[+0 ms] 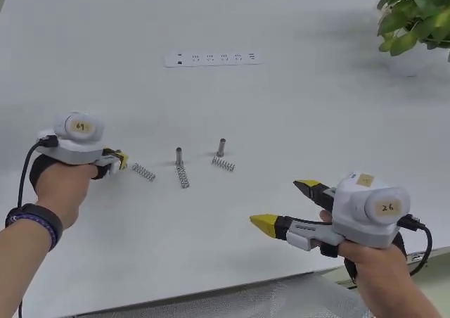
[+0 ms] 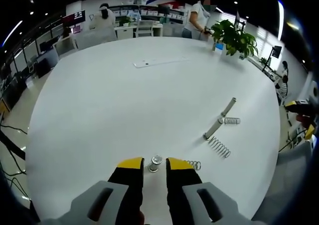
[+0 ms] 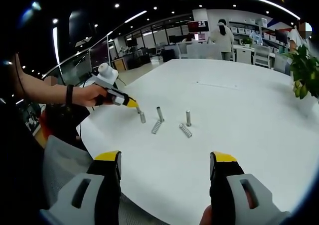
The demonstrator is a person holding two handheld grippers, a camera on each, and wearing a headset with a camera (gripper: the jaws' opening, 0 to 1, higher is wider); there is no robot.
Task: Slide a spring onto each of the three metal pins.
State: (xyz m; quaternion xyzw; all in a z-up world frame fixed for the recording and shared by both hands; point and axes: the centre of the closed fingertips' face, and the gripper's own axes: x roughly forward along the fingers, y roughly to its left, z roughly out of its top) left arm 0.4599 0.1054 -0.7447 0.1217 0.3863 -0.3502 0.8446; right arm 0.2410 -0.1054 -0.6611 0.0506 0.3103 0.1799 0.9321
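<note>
My left gripper has its jaws a little apart around the left pin, not pinching it. The left spring lies just beside. The middle pin and right pin stand bare, with the middle spring and right spring lying by them. My right gripper hangs wide apart and empty. I judge that no spring is on yet. Next I steady the left pin and fetch its spring.

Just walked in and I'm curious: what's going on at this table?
A person works with two handheld grippers. The left gripper has its jaws either side of one pin; whether it grips is unclear. The right gripper hangs open, empty. All three springs lie on the table, none on a pin.
</note>
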